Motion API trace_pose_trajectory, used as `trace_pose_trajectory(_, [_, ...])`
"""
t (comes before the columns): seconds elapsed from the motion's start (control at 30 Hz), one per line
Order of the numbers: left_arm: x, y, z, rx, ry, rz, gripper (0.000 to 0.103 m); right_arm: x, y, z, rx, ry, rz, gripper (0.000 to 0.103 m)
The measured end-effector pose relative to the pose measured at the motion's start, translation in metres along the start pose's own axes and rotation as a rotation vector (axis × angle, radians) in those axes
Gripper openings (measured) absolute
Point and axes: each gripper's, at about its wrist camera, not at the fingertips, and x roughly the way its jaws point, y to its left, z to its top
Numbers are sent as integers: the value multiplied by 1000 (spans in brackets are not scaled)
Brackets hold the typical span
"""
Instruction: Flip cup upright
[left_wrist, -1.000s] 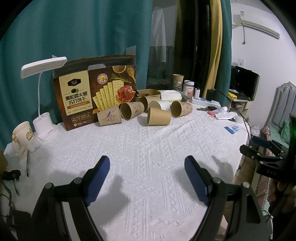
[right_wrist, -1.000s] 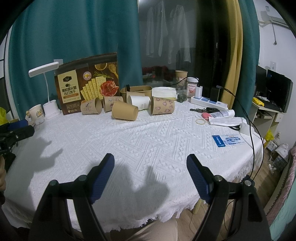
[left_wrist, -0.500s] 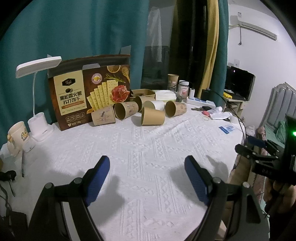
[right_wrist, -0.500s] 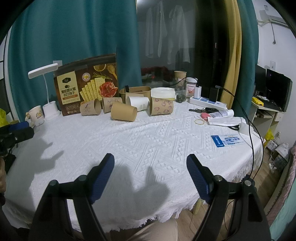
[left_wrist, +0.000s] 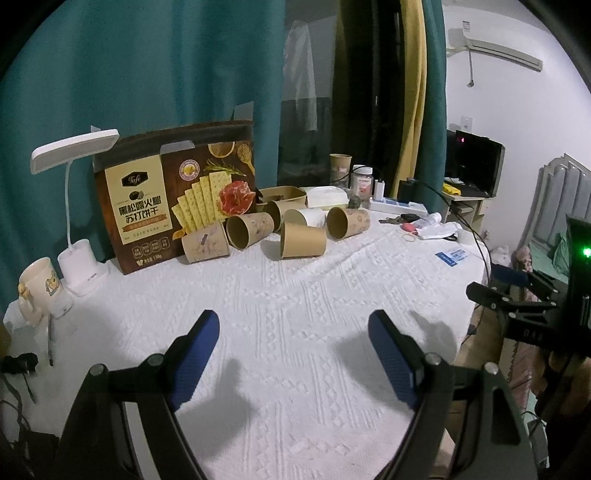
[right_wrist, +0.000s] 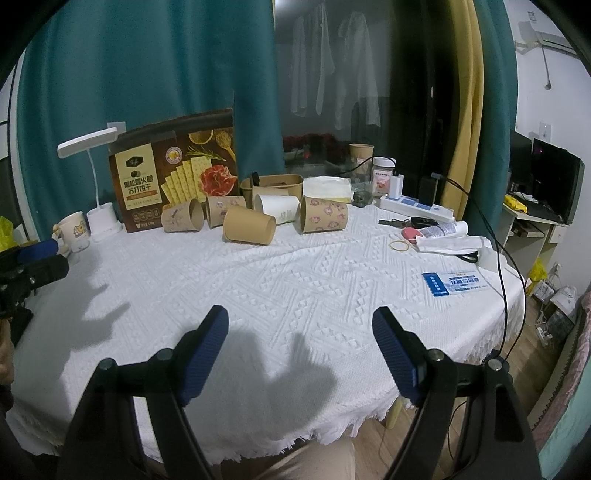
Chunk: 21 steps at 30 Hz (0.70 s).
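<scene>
While your left gripper (left_wrist: 291, 354) and right gripper (right_wrist: 301, 350) hover over the bench (right_wrist: 295, 288) with jaws apart and empty, the paper cups (right_wrist: 249, 229) lie on their sides at the far edge, beside the cracker box (right_wrist: 173, 181).

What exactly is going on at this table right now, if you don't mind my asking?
A person holds two grippers above the white tablecloth, set to stand cups upright. The left gripper and right gripper are both open and empty. The paper cups, among them a plain brown cup nearest, lie on their sides by the cracker box, untouched.
</scene>
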Motion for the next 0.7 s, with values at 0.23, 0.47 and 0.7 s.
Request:
trace_pose_trajectory(0.23, [1, -1, 1, 10, -3, -3, 83, -1, 2, 3, -2, 0, 1, 78])
trace_pose_trajectory(0.47, [0, -2, 1, 13, -5, -8, 83, -1, 2, 3, -3, -1, 2, 78])
trace_pose_trajectory(0.7, [0, -4, 2, 18, -6, -2, 83, -1, 1, 3, -3, -2, 1, 78])
